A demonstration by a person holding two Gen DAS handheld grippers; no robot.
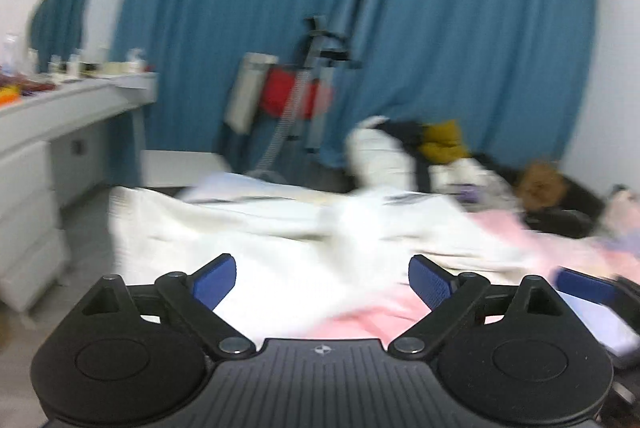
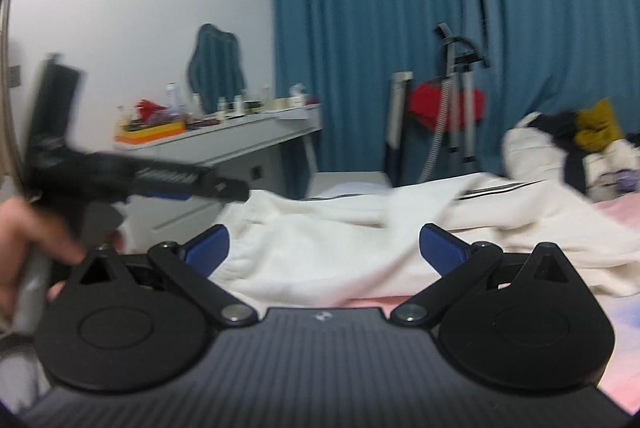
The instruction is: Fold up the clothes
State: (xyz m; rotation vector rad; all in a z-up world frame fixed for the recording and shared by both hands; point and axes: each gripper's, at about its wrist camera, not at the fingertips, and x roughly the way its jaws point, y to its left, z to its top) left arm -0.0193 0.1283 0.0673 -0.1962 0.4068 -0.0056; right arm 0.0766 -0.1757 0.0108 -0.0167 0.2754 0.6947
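White garment (image 2: 340, 240) lies ahead of both wide-open, empty grippers (image 1: 322, 282) (image 2: 324, 248), clothes pile (image 2: 576, 144) beyond, curtain (image 2: 440, 28) behind.

The left gripper (image 1: 322, 280) has its jaws spread wide, the blue pads (image 1: 214, 280) standing far apart with nothing pressed between them, and it points a little downward. The right gripper (image 2: 324, 254) is also wide open and empty, its blue pads (image 2: 440, 252) at about 3 and 9 o'clock of its own view. In the right wrist view a bare hand (image 2: 28, 248) at 9 o'clock grasps the handle of the left gripper, which is blurred.
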